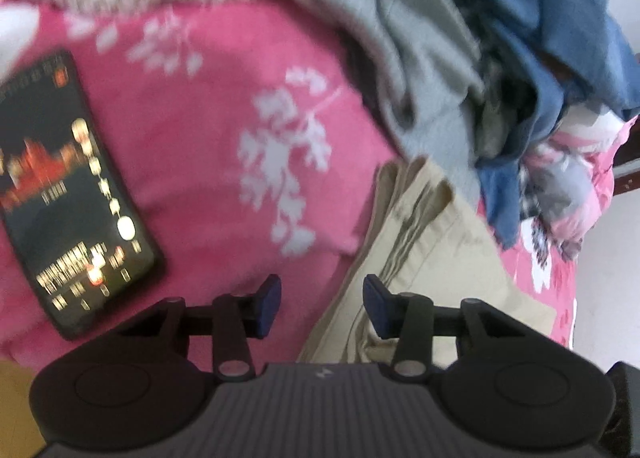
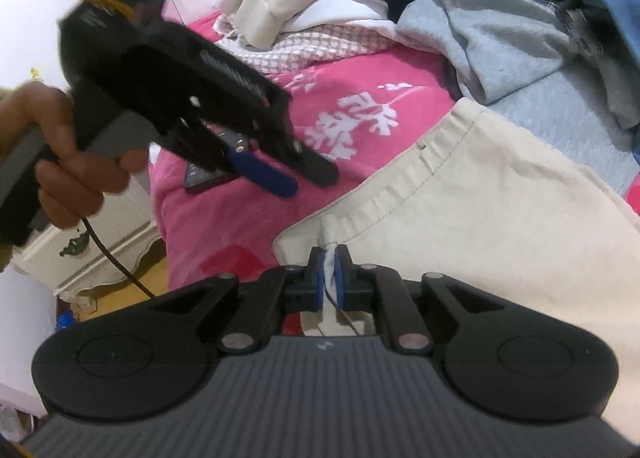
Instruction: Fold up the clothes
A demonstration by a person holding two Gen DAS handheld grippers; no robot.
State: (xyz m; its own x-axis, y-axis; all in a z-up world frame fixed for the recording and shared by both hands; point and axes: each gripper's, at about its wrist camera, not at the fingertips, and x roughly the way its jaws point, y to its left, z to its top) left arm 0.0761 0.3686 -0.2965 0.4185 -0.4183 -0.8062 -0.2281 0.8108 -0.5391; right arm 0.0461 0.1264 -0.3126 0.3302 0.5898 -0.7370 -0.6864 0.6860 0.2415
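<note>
A beige garment (image 1: 432, 250) (image 2: 480, 218) with a stitched waistband lies on the pink flowered blanket (image 1: 224, 106) (image 2: 248, 218). My right gripper (image 2: 330, 270) is shut on a bunched white bit of the beige garment's edge, at its near corner. My left gripper (image 1: 322, 298) (image 2: 296, 178) hangs open just above the blanket, at the garment's left edge, with nothing between its blue pads (image 1: 269, 304). A person's hand (image 2: 60, 162) holds its handle. The picture is blurred.
A pile of loose clothes, grey, blue, cream and checked (image 1: 440, 58) (image 2: 500, 30), fills the back and right of the bed. A lit phone (image 1: 68, 194) (image 2: 204, 178) lies on the blanket to the left. A white cabinet (image 2: 104, 242) stands beside the bed.
</note>
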